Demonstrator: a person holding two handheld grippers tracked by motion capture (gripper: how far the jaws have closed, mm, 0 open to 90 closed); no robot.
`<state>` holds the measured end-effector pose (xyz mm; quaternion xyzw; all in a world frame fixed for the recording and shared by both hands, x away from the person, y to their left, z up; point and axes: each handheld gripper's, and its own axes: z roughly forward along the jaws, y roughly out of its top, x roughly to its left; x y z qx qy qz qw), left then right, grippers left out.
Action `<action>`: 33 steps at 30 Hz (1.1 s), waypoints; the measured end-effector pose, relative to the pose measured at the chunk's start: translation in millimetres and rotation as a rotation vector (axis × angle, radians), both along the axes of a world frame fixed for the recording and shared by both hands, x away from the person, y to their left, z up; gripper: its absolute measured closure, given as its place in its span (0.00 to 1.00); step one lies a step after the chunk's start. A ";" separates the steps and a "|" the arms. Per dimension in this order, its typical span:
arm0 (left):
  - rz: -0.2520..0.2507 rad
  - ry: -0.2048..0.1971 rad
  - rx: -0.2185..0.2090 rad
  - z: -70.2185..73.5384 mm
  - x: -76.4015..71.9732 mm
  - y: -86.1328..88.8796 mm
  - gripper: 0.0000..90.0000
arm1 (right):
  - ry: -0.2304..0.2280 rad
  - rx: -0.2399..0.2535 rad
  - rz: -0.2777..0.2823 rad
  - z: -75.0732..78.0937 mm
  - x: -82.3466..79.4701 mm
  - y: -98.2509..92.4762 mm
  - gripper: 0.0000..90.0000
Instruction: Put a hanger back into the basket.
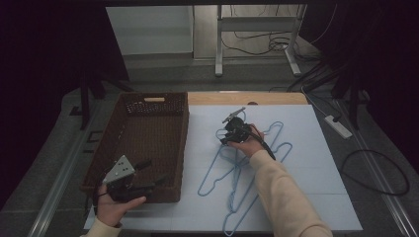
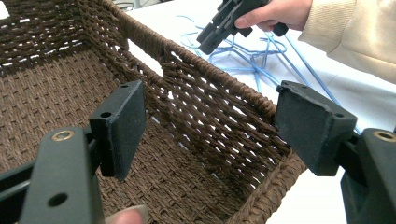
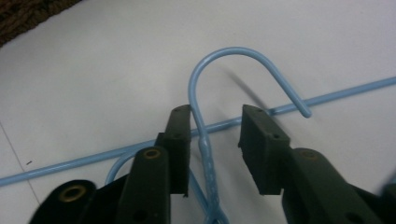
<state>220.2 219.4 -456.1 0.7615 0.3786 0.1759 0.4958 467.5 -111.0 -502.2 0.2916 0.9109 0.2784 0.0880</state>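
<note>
Several light-blue wire hangers point(image 1: 237, 168) lie tangled on the white board, right of a brown wicker basket point(image 1: 143, 148). My right gripper point(image 1: 222, 136) is down at the far end of the pile. In the right gripper view, one hanger's hook point(image 3: 233, 50) curves just past the jaws and its twisted neck point(image 3: 208, 163) runs between them, close to the left pad; my right gripper point(image 3: 215, 126) is open, with a gap to the right pad. My left gripper point(image 2: 212, 116) stands wide open and holds nothing, over the basket's near right corner point(image 2: 261, 186).
The basket point(image 2: 56, 93) holds nothing that I can see. A second hanger's straight wire point(image 3: 70, 163) crosses under the hook. Beyond the board point(image 1: 306, 148) are a wooden strip, table legs, floor cables and a power strip point(image 1: 338, 126).
</note>
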 end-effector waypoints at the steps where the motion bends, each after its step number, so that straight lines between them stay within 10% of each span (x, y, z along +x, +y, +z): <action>1: 0.000 -0.001 -0.001 0.4 -0.1 -0.1 0.29 | 0.002 -0.008 0.004 -0.5 -0.1 0.5 0.75; 12: 0.000 -0.003 0.004 0.3 -0.1 -0.5 0.29 | -0.026 -0.048 0.022 2.8 -5.3 1.4 0.95; 33: -0.006 -0.001 0.004 1.8 -1.1 -4.3 0.29 | -0.173 0.122 0.031 61.6 -43.4 -38.8 0.95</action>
